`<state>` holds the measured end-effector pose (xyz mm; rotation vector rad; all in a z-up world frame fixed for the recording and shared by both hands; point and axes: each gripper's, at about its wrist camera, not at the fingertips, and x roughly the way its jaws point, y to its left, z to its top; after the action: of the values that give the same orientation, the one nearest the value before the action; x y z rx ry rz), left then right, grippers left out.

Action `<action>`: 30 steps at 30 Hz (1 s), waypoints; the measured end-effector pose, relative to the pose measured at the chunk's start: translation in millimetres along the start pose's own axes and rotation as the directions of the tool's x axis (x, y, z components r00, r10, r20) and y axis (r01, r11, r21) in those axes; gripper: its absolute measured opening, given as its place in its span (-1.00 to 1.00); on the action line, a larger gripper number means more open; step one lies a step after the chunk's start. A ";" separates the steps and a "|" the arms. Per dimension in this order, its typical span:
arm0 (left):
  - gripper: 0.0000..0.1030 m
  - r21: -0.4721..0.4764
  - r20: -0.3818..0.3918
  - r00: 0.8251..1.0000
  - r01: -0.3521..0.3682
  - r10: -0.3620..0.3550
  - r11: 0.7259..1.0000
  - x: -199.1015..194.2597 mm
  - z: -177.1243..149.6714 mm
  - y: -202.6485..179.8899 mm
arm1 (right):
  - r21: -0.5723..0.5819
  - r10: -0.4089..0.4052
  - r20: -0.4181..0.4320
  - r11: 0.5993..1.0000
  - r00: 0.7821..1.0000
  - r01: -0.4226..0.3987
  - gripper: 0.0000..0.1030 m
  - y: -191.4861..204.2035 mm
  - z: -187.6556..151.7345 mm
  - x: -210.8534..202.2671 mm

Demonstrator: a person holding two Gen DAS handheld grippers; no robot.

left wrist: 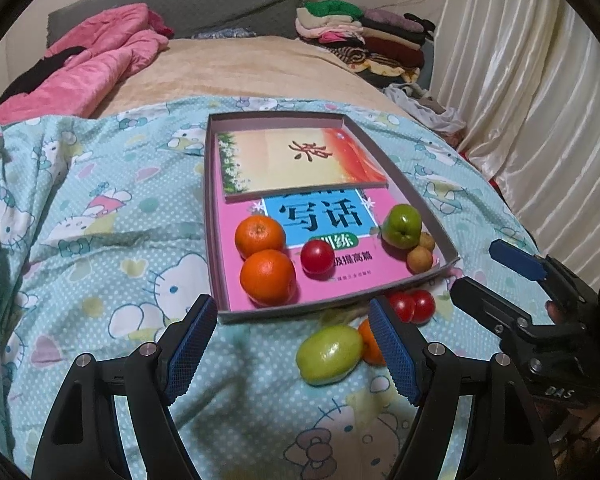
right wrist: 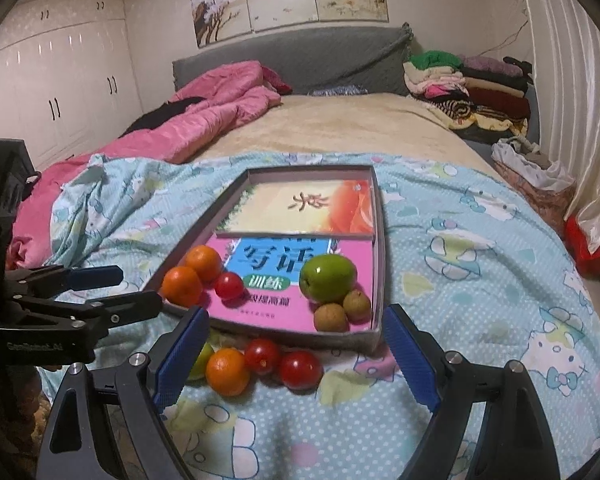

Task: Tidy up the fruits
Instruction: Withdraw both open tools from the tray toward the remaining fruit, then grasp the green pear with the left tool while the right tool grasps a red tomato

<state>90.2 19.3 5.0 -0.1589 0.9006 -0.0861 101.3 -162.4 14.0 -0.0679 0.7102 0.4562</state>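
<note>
A shallow grey tray lies on the bed, with two books as its floor. It holds two oranges, a red tomato, a green fruit and two brown longans. In front of it on the cartoon blanket lie a green fruit, an orange and two tomatoes. My left gripper is open, with the loose green fruit between its fingers, untouched. My right gripper is open around the orange and tomatoes.
A pink quilt is bunched at the far left of the bed, and folded clothes are stacked at the far right. Curtains hang along the right side. White wardrobes stand to the left.
</note>
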 end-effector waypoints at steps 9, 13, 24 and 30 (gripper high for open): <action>0.54 0.016 -0.043 0.999 0.028 -0.028 0.999 2.9 -8.3 -5.7 | 0.046 -0.008 -0.105 0.999 0.994 0.013 0.71 -7.4 -10.1 14.5; 0.54 0.037 -0.059 0.998 0.035 -0.033 0.999 5.2 -11.3 -11.3 | 0.050 -0.006 -0.125 0.999 0.992 0.013 0.71 -7.9 -12.8 17.0; 0.54 0.085 -0.091 0.995 0.037 -0.030 0.996 12.4 -18.3 -24.5 | 0.044 -0.019 -0.136 0.999 0.990 0.025 0.70 -7.6 -13.8 17.7; 0.54 0.093 -0.101 0.995 0.028 -0.018 0.995 14.1 -20.1 -25.2 | 0.041 -0.024 -0.143 0.999 0.989 0.030 0.70 -7.2 -14.3 18.9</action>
<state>83.0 -9.6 -13.8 -0.0778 0.9925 -0.1586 108.2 -164.8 -9.7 -0.0701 0.8582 0.4124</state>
